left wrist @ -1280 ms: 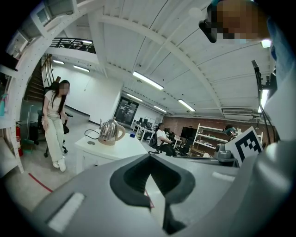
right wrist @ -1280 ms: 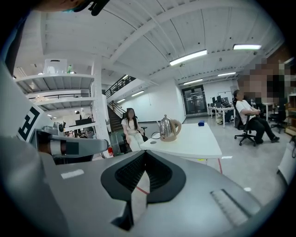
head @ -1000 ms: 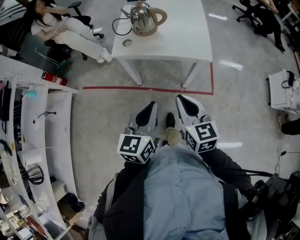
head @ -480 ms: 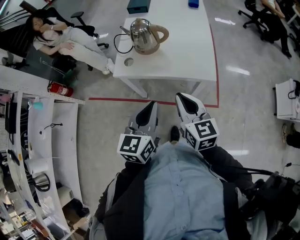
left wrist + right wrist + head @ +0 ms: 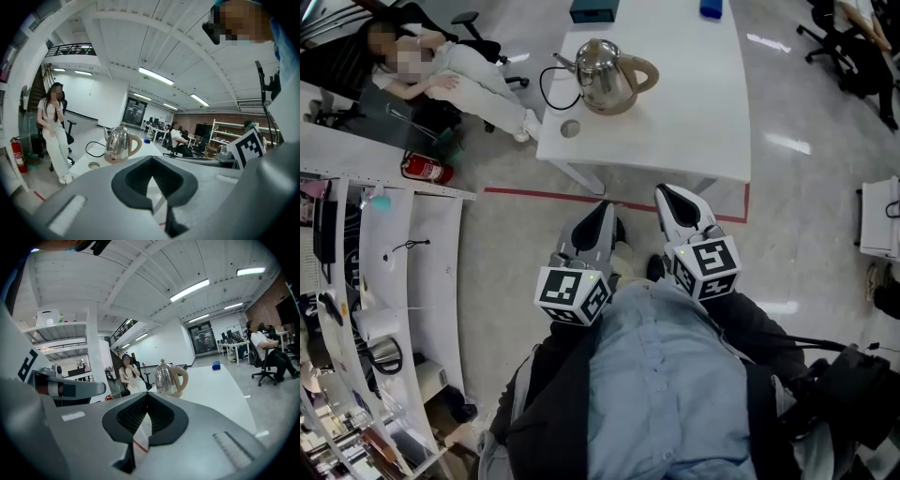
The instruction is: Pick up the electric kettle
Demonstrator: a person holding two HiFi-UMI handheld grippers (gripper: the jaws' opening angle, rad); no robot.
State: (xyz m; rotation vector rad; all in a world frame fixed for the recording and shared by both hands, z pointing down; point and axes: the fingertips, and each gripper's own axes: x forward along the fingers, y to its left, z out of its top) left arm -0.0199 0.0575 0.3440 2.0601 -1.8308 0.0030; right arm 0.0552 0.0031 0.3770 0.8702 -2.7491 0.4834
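Observation:
The electric kettle [image 5: 609, 75], shiny steel with a tan handle and base, stands on the white table [image 5: 694, 112] near its left front corner. A black cord [image 5: 549, 90] loops off its left side. Both grippers are held low in front of me, short of the table and well apart from the kettle. My left gripper [image 5: 598, 217] is shut and empty, and so is my right gripper [image 5: 667, 199]. The left gripper view shows the kettle [image 5: 119, 145] ahead beyond the gripper [image 5: 151, 161]. In the right gripper view the kettle [image 5: 169, 377] stands past the gripper [image 5: 147, 397].
A person sits on a chair [image 5: 459, 66] left of the table, with a fire extinguisher [image 5: 425, 169] nearby. Red floor tape [image 5: 534, 193] runs along the table's front. White shelving [image 5: 403, 272] lines the left. A dark box [image 5: 593, 9] and a blue object [image 5: 711, 7] lie at the table's far end.
I have walked closer to the table; the kettle and table sit lower and nearer in the head view. Both grippers stay shut and in the same pose.

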